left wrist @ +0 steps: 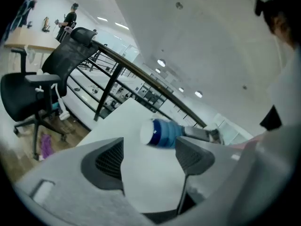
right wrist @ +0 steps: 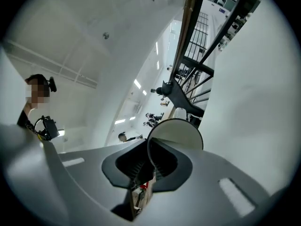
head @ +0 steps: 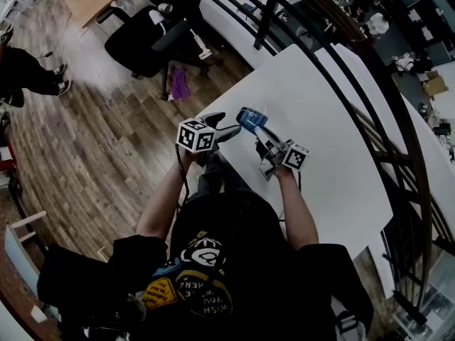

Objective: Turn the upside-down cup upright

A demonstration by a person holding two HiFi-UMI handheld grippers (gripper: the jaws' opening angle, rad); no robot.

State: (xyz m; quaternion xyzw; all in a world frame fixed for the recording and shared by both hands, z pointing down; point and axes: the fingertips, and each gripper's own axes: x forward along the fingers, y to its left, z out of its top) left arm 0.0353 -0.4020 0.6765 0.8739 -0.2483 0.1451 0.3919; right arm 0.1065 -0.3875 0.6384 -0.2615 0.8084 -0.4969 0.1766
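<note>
Right gripper (right wrist: 151, 163) held level, jaws pinched onto the wall of the blue cup (right wrist: 181, 133), which lies sideways over the white table (head: 320, 105). Left gripper (left wrist: 148, 157) tilted down, jaws apart, empty (cup just ahead). I can't see the cup's outside from the right gripper view.

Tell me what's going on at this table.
A person works two handheld grippers over a white table. The right gripper pinches the wall of a blue cup between its jaws, holding it tipped on its side. The left gripper sits beside it, jaws apart and empty. The cup is not yet upright.
</note>
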